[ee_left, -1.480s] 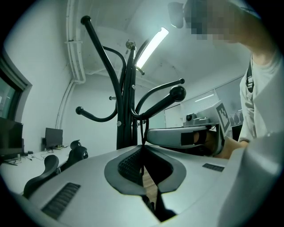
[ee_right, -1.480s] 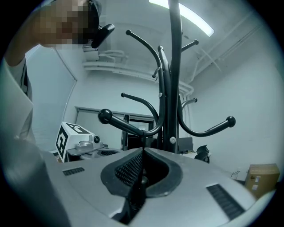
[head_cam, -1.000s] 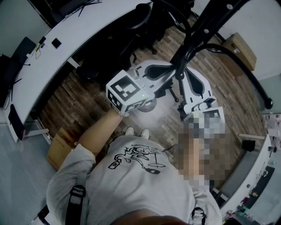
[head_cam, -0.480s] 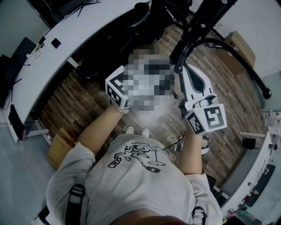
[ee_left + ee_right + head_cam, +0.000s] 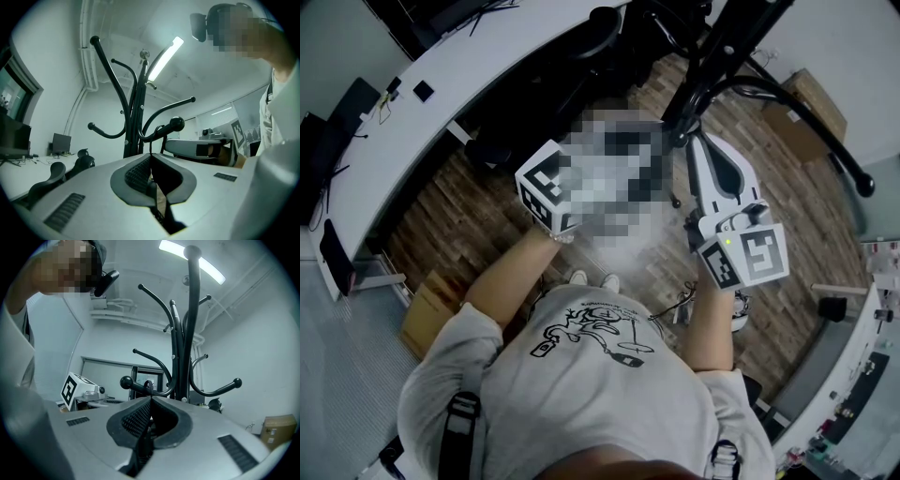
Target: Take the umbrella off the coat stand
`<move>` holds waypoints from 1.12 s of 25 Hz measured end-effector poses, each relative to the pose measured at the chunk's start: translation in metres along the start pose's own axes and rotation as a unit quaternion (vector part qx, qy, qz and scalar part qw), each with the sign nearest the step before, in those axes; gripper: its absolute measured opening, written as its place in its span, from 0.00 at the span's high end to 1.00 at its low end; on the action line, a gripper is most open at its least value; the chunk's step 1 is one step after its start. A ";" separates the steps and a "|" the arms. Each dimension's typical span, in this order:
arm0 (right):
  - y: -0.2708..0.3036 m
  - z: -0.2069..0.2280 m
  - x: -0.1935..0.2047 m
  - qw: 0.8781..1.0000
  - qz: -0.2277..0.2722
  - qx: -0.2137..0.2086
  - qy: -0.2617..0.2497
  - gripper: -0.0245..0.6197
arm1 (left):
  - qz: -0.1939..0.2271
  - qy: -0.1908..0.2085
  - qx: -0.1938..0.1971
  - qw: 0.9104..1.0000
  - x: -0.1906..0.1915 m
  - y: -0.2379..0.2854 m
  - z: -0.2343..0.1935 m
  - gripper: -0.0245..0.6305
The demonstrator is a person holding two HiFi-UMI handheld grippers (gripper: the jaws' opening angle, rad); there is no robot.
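Cool, even indoor light. Ceiling tube point(image 5: 213, 273) glares at one o'clock in right gripper view; fisheye edges vignetted black.

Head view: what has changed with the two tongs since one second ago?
The left tongs slid slightly toward the view's left. The right tongs and the black metal coat stand hardly shifted. Both tongs are shut on nothing; nothing was grasped.

Seen from above, the tips of your left tongs point(image 5: 542, 187) are blurred out. Ahead of both tongs, the coat stand point(image 5: 133, 117) loses its base behind their bodies. The dark loop point(image 5: 149, 386) just beyond your right tongs point(image 5: 150, 400) is too small to identify.
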State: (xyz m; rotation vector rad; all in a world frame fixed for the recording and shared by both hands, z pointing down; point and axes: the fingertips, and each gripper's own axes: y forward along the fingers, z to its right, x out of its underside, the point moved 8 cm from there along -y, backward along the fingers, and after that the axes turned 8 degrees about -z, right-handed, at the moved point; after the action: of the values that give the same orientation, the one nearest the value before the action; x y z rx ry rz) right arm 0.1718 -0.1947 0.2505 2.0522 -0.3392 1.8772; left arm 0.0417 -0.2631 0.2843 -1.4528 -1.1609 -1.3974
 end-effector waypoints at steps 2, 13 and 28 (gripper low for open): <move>-0.001 -0.003 -0.002 1.000 0.003 -0.003 -0.002 0.95 | 0.003 0.001 -0.004 1.000 -0.002 -0.004 0.001 0.93; -0.011 -0.016 -0.007 1.000 0.018 -0.017 -0.008 0.95 | 0.018 0.002 -0.016 1.000 -0.011 -0.022 0.012 0.93; -0.024 -0.035 -0.012 0.999 0.031 -0.026 -0.010 0.95 | 0.023 0.000 -0.017 1.000 -0.013 -0.042 0.034 0.93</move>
State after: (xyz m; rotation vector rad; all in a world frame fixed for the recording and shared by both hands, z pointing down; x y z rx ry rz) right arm 0.1485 -0.1594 0.2389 2.0497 -0.4572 1.8647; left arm 0.0103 -0.2208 0.2669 -1.4942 -1.1014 -1.3926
